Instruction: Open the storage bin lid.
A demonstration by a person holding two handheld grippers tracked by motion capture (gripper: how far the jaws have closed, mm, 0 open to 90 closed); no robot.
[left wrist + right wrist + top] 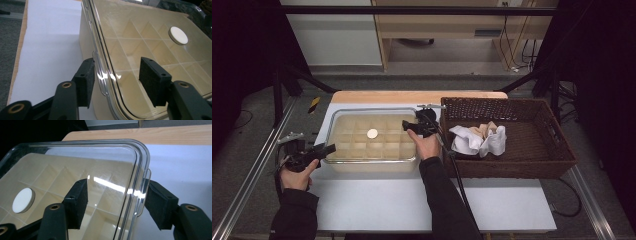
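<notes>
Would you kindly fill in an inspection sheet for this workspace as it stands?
Surface: white table, wooden strip at its far edge.
Job's things: divided box under a clear lid with a white round knob.
Clutter: wicker basket holding white cloths.
Grippers: left tongs and right tongs each straddle a lid end tab, pads not pressing.
Cables: one trails from the right tongs; more on the floor.
Surroundings: metal rails, wooden furniture behind.

Clear plastic lid [371,134] over cream compartment box [86,37], white round disc [372,133] on top; black two-jaw grippers [116,77] [116,202]; dark brown woven wicker basket [512,107] containing white and possibly beige cloths [479,140]; white tabletop [412,200] with light wood edge
</notes>
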